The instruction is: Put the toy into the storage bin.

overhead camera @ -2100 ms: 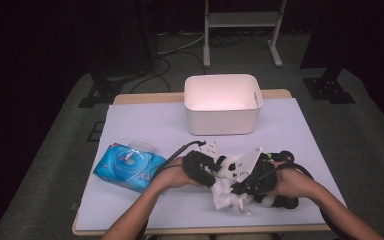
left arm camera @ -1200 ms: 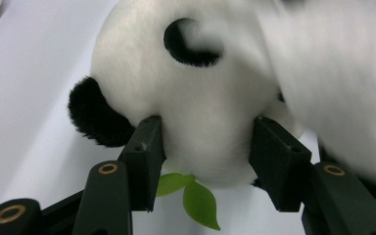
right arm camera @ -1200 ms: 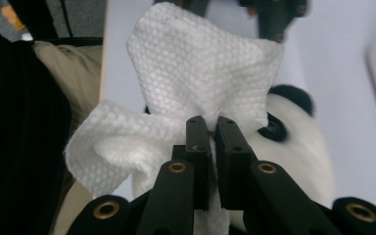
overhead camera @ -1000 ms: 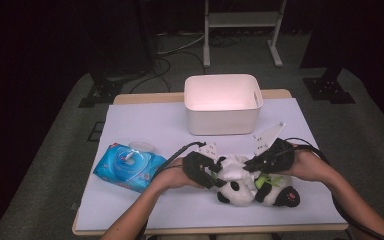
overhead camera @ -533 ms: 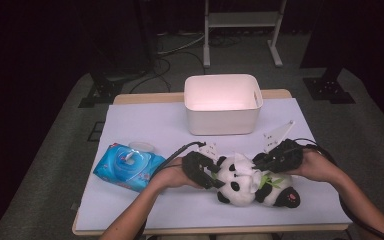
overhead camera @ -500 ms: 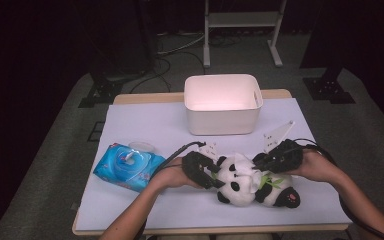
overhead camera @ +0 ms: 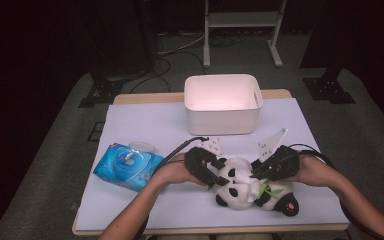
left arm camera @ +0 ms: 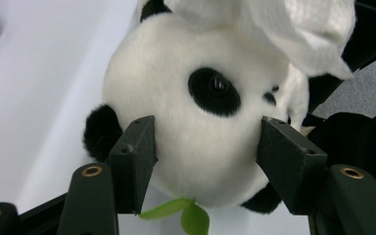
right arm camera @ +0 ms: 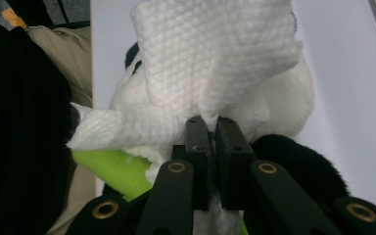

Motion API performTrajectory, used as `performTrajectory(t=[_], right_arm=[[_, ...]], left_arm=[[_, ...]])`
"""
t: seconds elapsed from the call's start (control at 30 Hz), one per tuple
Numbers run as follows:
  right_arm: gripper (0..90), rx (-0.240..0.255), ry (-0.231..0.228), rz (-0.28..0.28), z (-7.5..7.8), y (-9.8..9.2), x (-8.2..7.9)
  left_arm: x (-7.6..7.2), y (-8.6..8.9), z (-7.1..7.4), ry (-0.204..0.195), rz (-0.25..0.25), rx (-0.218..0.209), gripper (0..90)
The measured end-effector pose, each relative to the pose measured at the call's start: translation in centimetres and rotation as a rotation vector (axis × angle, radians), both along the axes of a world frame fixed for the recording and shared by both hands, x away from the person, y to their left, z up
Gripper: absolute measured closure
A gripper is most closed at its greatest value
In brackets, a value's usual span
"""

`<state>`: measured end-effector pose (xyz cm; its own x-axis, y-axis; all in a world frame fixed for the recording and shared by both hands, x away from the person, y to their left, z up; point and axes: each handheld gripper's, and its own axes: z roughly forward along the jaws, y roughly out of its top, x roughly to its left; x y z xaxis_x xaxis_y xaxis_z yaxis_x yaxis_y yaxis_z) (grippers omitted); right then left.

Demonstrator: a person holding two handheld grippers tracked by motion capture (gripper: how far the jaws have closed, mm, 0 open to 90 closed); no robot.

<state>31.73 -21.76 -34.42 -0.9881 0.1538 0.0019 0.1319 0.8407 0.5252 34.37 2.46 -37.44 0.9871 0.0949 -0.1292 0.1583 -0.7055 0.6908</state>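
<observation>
- Dark floor and stand legs frame a pale desk point(overhead camera: 145, 120), with a white bin point(overhead camera: 223, 103) at its far middle and a blue wipes pack point(overhead camera: 128, 166) near the left edge.
- On the near part of the desk lies a plush panda point(overhead camera: 245, 187), between the two hands.
- Left tongs point(overhead camera: 211, 172) bracket the panda's head: in the left gripper view the two pads point(left arm camera: 136, 156) sit on either flank of the white head point(left arm camera: 196, 122), at a middling width. They have just been opening, so the hold looks light at best, and I cannot tell whether the pads press in.
- Right tongs point(right arm camera: 210, 128) are pinched tight on a white wipe point(right arm camera: 215, 58), which drapes over the panda's body just above a green leaf point(right arm camera: 110, 171).
- Step in hand, as I judge it: wiping the toy while the left side steadies it.
- Risk: with the left pads slackening, a firm rub could shove the panda across the desk or roll it out from between them.
- Risk: the wipe is held by one small fold; dragging it over plush fur could pull it free or bunch it.
- Risk: the two tongs work close together and could knock each other.
</observation>
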Motion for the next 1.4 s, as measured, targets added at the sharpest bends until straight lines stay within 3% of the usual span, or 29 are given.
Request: performTrajectory(t=[0.13, 0.27, 0.4, 0.6, 0.97, 1.13, 1.3, 1.4], right_arm=[[84.2, -0.004, -0.005, 0.002, 0.4, 0.2, 0.2], [84.2, 0.058, -0.005, -0.011, 1.2, 0.5, 1.1], [84.2, 0.025, -0.011, 0.007, 1.5, 2.4, 2.0], [84.2, 0.027, -0.005, 0.014, 1.4, 3.7, 2.8], [84.2, -0.007, 0.018, -0.038, 1.0, 0.7, 2.4], [84.2, -0.007, 0.019, -0.031, 0.7, 0.4, 1.8], [84.2, -0.008, 0.019, -0.016, 0.7, 0.6, 1.2], [84.2, -0.012, 0.013, -0.007, 0.6, 0.7, 0.8]], left_arm=[[-0.2, -0.3, -0.3, -0.005, 0.003, 0.005, 42.2], [-0.5, -0.4, -0.3, -0.011, -0.006, -0.002, 42.6], [-0.8, -0.4, -0.3, -0.025, -0.011, 0.009, 42.6], [-1.1, -0.1, -0.5, -0.024, -0.019, -0.011, 41.9], [-1.1, -0.1, -0.4, -0.023, -0.013, -0.009, 40.9], [-0.9, 0.1, 0.0, -0.012, 0.012, 0.012, 29.7], [-0.5, 0.3, 0.1, -0.004, 0.042, -0.001, 25.7], [-0.6, 0.0, 0.1, -0.009, 0.025, -0.001, 25.6]])
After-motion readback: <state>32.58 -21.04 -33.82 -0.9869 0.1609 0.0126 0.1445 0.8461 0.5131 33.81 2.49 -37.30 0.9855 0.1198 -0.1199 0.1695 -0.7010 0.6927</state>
